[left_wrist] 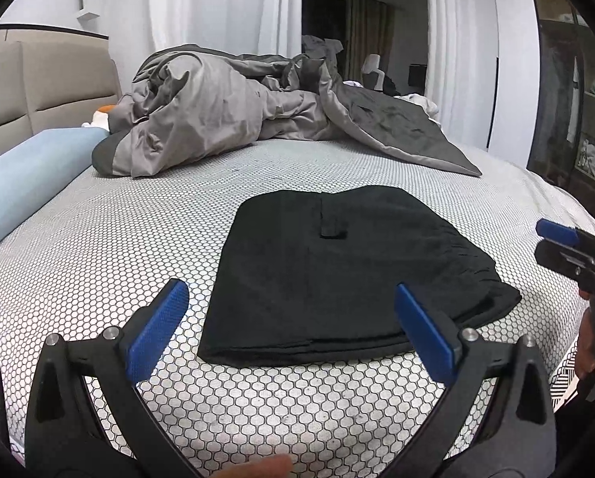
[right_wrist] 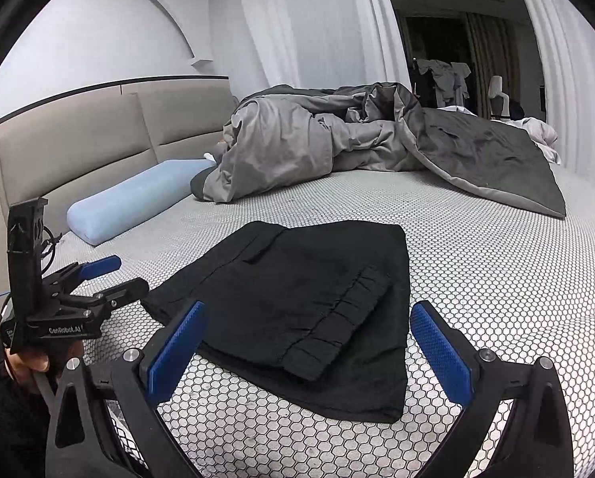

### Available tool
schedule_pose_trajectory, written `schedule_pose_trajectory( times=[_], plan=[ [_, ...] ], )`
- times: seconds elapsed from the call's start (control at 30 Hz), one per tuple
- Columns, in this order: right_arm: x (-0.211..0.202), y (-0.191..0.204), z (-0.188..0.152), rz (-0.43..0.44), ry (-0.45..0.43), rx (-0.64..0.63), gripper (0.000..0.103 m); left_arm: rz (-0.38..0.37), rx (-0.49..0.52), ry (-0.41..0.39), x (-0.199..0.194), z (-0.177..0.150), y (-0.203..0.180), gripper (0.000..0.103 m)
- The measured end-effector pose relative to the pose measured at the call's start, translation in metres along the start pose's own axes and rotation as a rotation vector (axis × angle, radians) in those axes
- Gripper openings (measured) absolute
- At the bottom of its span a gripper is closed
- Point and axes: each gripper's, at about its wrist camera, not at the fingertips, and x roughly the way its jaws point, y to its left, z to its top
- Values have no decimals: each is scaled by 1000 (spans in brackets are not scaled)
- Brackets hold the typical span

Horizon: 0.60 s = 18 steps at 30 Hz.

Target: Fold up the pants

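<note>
The black pants [left_wrist: 337, 271] lie folded into a compact rectangle on the bed [left_wrist: 118, 263], near its front edge, on the honeycomb-patterned sheet. The gathered elastic waistband [right_wrist: 337, 318] sits on top of the fold, toward the right side of the stack.

The left gripper [left_wrist: 291, 326] hangs just in front of the pants with its 2 blue-padded fingers spread wide (nothing is between them), clear of the cloth. The right gripper [right_wrist: 307, 342] is likewise wide open and empty, its fingers framing the near edge of the fold without touching it.

A rumpled grey duvet [left_wrist: 226, 111] is heaped along the far edge of the bed, and a light blue pillow [right_wrist: 134, 199] rests against the beige headboard [right_wrist: 98, 143].
</note>
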Motion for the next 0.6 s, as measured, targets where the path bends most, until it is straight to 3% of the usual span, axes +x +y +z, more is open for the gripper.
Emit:
schedule_pose_trajectory(
  times=[0.6],
  plan=[
    [7, 4, -1, 6, 19, -23, 103, 14, -1, -7, -2, -1, -1, 102]
  ],
)
